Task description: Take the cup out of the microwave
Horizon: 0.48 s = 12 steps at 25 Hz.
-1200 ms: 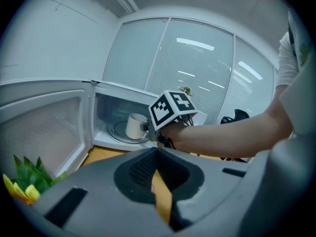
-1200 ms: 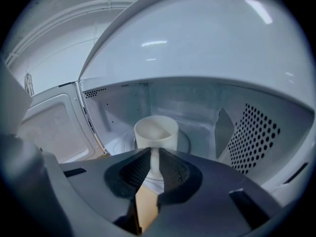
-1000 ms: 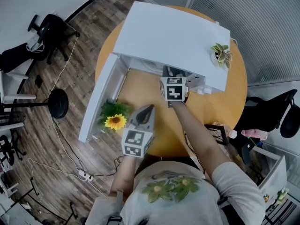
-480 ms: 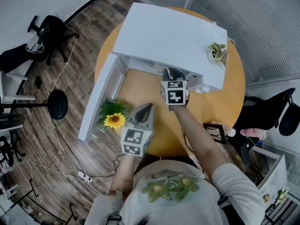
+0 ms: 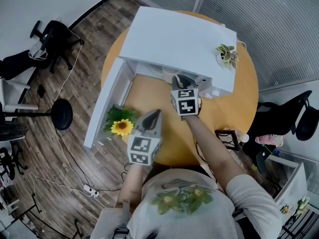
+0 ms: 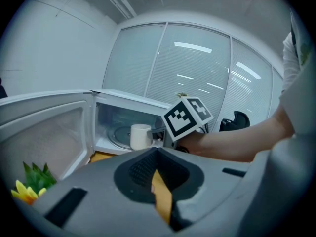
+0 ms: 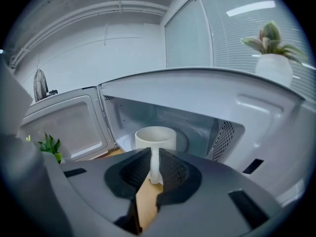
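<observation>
You are wearing a white short-sleeved T-shirt (image 5: 185,218) — a green and yellow leafy print is running across its chest. Your left gripper (image 5: 158,113) and right gripper (image 5: 177,78) are showing grey moulded shells — each is bearing a white cube with black square markers.

Your round orange tabletop (image 5: 227,116) carries the white microwave (image 5: 174,39), its door (image 5: 104,106) standing open on the left, and a sunflower (image 5: 122,127) lying just beside that door.

no legible text, labels, brands or numbers anywhere -- nothing to read
</observation>
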Each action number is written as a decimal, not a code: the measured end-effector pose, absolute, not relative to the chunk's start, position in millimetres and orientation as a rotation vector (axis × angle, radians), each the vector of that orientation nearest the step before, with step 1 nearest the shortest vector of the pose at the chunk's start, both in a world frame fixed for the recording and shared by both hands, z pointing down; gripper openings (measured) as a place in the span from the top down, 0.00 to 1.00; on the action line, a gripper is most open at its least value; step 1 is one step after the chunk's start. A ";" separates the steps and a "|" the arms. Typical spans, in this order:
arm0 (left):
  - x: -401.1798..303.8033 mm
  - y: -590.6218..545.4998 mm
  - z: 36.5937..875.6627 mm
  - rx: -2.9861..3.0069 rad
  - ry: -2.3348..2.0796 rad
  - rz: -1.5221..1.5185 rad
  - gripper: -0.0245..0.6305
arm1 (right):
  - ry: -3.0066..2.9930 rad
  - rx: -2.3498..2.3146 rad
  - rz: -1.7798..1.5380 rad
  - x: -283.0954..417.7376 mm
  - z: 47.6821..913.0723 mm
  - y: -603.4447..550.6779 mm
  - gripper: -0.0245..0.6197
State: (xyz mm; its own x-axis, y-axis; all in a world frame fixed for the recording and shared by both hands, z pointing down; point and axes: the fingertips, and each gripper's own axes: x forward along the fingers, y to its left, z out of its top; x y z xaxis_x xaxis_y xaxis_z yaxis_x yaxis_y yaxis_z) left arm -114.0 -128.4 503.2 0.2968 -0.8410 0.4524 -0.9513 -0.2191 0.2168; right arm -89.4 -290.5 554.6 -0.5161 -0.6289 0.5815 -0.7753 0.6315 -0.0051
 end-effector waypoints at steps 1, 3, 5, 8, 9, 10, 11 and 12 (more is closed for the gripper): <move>-114.0 -127.8 501.8 2.124 -1.599 0.326 0.96 | -2.318 1.092 0.357 -89.1 553.2 -288.4 0.86; -114.2 -126.2 499.5 2.126 -1.604 0.323 0.96 | -2.328 1.080 0.353 -88.4 549.6 -283.9 0.86; -114.7 -124.4 497.9 2.126 -1.607 0.323 0.96 | -2.337 1.066 0.351 -87.6 546.1 -279.1 0.86; -115.1 -122.4 495.4 2.130 -1.614 0.319 0.96 | -2.352 1.042 0.349 -86.0 541.9 -271.0 0.87; -115.3 -121.9 494.1 2.132 -1.618 0.319 0.96 | -2.357 1.033 0.348 -85.5 540.5 -268.1 0.87; -115.5 -121.1 493.2 2.134 -1.620 0.318 0.96 | -2.362 1.025 0.349 -84.9 539.1 -265.2 0.87; -115.5 -120.2 492.4 2.135 -1.622 0.316 0.96 | -2.366 1.018 0.352 -84.2 537.9 -262.2 0.87; -115.4 -119.1 491.8 2.137 -1.623 0.314 0.96 | -2.369 1.012 0.356 -83.4 536.9 -259.1 0.87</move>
State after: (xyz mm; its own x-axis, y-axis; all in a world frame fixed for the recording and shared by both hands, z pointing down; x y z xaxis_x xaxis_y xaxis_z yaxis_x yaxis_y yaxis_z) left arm -115.4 -119.1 491.8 0.2869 -0.8556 0.4309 -0.9545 -0.2172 0.2043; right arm -83.4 -259.1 536.9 -0.5759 -0.5878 0.5682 -0.7288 0.6841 -0.0310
